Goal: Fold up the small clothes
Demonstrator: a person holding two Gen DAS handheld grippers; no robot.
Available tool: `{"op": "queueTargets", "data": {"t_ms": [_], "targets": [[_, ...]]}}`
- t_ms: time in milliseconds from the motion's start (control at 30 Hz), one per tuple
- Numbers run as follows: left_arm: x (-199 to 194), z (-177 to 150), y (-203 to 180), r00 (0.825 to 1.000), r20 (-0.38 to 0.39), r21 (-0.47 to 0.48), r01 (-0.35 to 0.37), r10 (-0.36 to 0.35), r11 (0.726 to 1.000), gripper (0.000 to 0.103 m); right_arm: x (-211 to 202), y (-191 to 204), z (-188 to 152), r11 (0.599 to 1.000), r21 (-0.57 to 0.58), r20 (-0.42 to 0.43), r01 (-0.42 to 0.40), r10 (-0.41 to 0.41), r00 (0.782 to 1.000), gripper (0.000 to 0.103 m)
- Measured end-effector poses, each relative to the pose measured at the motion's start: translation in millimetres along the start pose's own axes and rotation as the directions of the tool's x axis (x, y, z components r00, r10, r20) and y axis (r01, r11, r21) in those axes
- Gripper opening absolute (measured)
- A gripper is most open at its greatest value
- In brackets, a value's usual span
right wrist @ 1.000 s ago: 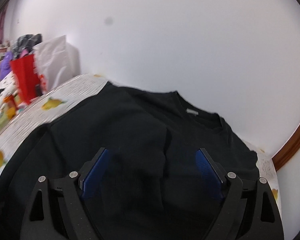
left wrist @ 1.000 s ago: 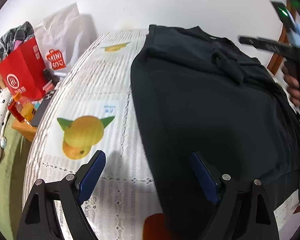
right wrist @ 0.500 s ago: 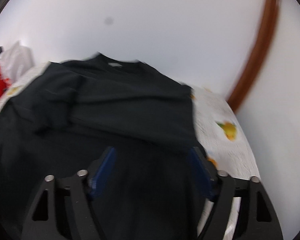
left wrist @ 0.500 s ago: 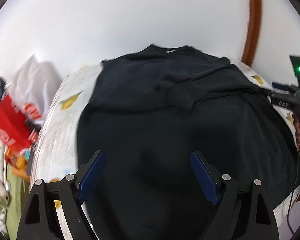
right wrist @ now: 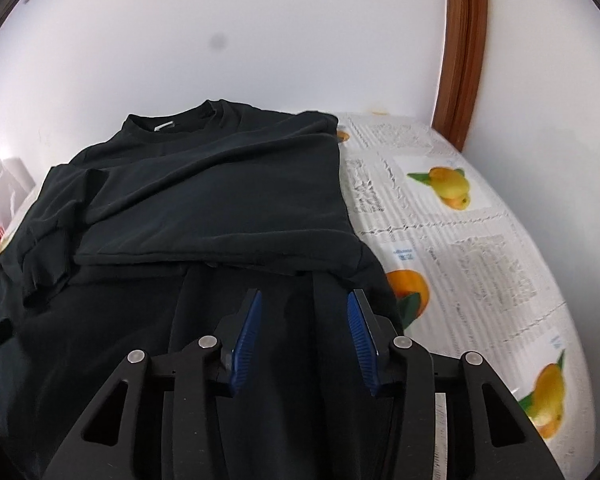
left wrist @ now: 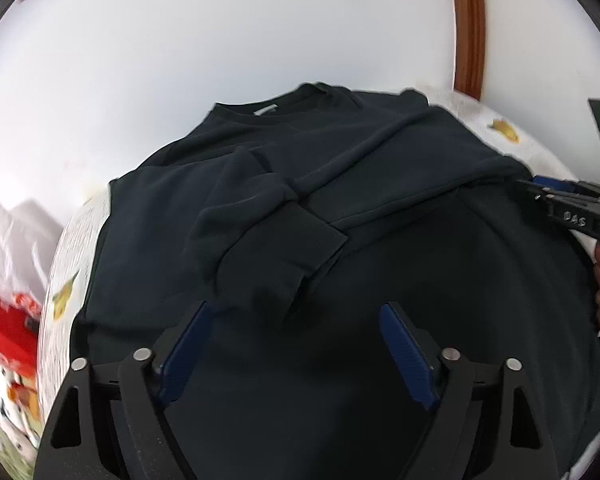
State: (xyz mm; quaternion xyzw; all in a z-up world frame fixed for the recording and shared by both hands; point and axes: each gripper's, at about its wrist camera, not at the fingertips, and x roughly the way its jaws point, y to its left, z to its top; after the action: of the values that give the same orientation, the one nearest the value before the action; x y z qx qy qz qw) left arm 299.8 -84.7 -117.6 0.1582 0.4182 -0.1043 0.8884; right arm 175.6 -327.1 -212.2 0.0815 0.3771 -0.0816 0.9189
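A black long-sleeve shirt (left wrist: 400, 264) lies spread on the table, collar toward the wall. Both sleeves are folded across its chest; one cuff (left wrist: 284, 268) lies just ahead of my left gripper (left wrist: 296, 312), which is wide open and empty above the shirt's lower half. In the right wrist view the shirt (right wrist: 220, 184) fills the left and middle. My right gripper (right wrist: 304, 300) is partly open and empty, low over the shirt's right edge below the folded sleeve. It also shows at the right edge of the left wrist view (left wrist: 560, 208).
The table carries a white lace cloth with fruit prints (right wrist: 460, 240), bare to the right of the shirt. A white wall stands close behind, with a brown wooden frame (right wrist: 460, 60) at the right. A red bag (left wrist: 4, 328) and a white bag (left wrist: 16, 236) sit off the left end.
Both grippers have swung right and toward the shirt's lower half. The right gripper's jaws have narrowed. The right one moved from the shirt's middle to its right edge.
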Motion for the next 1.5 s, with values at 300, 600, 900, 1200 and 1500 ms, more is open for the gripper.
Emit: {"op": "queueTargets", "data": {"t_ms": [300, 600, 900, 1200, 1500], "targets": [[50.4, 17.3, -22.3, 0.993, -0.012, 0.145, -0.117, 0.12, 0.982, 0.078, 3.9, 3.9, -6.9, 1.0, -0.018, 0.0, 0.022, -0.022, 1.0, 0.044], [54.4, 28.5, -13.2, 0.999, -0.015, 0.079, -0.047, 0.048, 0.996, 0.012, 5.7, 2.5, -9.0, 1.0, -0.015, 0.009, 0.027, -0.027, 1.0, 0.044], [-5.5, 42.6, 86.3, 0.988, 0.104, -0.098, -0.105, 0.115, 0.99, 0.009, -18.9, 6.8, 7.0, 0.999, -0.014, 0.06, -0.052, 0.053, 0.997, 0.044], [22.4, 21.5, 188.0, 0.995, 0.054, -0.297, -0.068, 0.088, 0.953, 0.008, -14.6, 34.7, 52.9, 0.995, -0.103, 0.087, -0.008, 0.017, 0.996, 0.054], [58.5, 7.3, 200.9, 0.998, 0.001, -0.322, -0.065, 0.069, 0.945, 0.013, 46.7, 27.2, 48.0, 0.998, -0.062, -0.024, 0.025, -0.026, 0.999, 0.06]]}}
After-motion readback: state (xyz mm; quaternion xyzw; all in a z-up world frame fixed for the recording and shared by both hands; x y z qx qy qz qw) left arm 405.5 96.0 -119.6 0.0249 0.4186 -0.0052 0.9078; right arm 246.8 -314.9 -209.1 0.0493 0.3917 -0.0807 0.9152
